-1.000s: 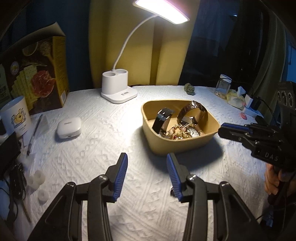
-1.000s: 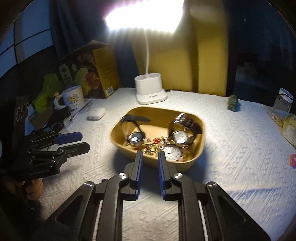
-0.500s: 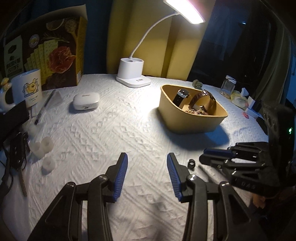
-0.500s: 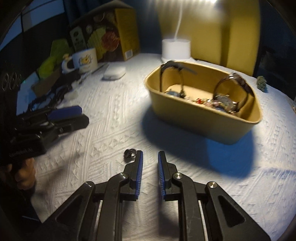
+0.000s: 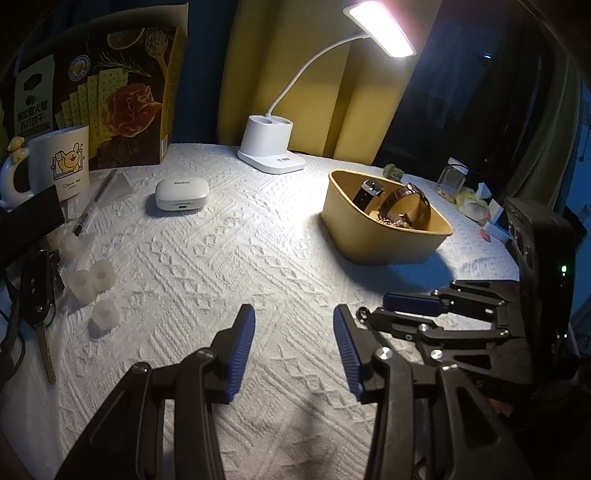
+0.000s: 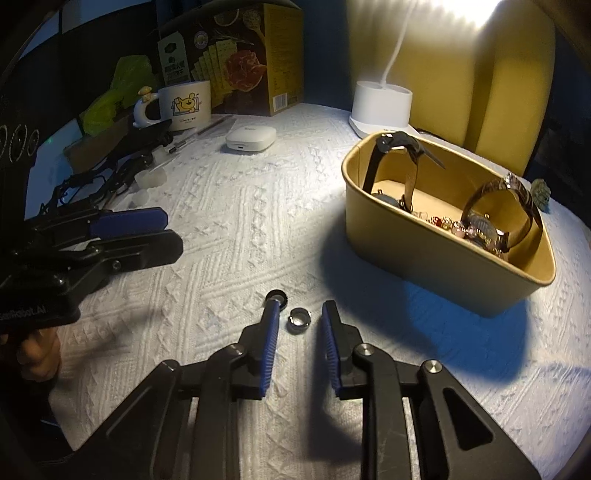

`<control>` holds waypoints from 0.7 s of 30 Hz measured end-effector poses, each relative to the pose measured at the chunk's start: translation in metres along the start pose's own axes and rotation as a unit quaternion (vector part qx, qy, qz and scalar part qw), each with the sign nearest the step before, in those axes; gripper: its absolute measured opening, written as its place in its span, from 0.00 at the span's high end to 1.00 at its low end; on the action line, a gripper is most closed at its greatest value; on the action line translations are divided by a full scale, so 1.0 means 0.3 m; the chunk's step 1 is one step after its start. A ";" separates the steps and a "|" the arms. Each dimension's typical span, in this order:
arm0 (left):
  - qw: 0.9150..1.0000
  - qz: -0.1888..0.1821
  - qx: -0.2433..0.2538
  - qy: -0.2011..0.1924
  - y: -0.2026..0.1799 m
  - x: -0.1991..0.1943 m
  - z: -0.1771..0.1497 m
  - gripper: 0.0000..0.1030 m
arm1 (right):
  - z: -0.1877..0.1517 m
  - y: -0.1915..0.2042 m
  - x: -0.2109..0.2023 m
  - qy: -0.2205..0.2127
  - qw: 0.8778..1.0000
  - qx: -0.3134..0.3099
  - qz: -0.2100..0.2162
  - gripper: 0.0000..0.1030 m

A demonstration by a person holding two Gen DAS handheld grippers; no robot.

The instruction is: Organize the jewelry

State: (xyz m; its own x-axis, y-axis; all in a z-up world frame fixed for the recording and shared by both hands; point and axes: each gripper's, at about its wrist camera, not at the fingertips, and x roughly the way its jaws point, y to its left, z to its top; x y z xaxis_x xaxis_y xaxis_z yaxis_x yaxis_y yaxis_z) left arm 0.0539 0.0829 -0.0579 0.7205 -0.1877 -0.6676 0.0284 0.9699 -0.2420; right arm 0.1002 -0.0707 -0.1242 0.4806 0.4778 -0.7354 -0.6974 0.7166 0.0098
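Jewelry [image 5: 400, 208], mostly watches, is seen in the left wrist view piled in a tan tray [image 5: 376, 245] at far right, under a desk lamp [image 5: 378, 27]. The left gripper [image 5: 293, 334] is held spread and empty over the white cloth [image 5: 207, 266].

In the right wrist view, a silver ring [image 6: 299, 317] lies loose on the cloth, near the tray. The right gripper [image 6: 297, 325], jaws just opened, is set astride it without touching, presumably for pickup. A dark ring [image 6: 277, 296] lies beside the left fingertip.

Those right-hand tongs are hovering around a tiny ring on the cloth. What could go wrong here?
The silver ring lies loose between the right tongs, which have just been opening; closing off-centre could flick it away. A darker ring sits at the left fingertip and might get nudged. The bumpy white cloth could snag either ring.
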 end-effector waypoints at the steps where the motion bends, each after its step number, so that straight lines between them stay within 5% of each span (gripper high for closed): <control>1: 1.000 0.000 0.000 0.000 0.001 0.000 0.000 0.58 | 0.000 0.005 0.000 0.000 1.000 -0.006 -0.001 0.85; 21: 0.997 0.015 0.065 0.047 -0.177 0.114 0.004 0.58 | -0.055 -0.145 -0.089 -0.027 0.999 0.031 0.004 0.89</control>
State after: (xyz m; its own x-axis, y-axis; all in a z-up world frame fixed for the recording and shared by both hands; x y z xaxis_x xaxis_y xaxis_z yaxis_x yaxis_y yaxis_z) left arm 0.0778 0.0251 -0.0671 0.6551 -0.1665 -0.7370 0.1014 0.9860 -0.1325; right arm 0.1090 -0.1231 -0.1161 0.5041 0.5091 -0.6977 -0.6676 0.7421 0.0592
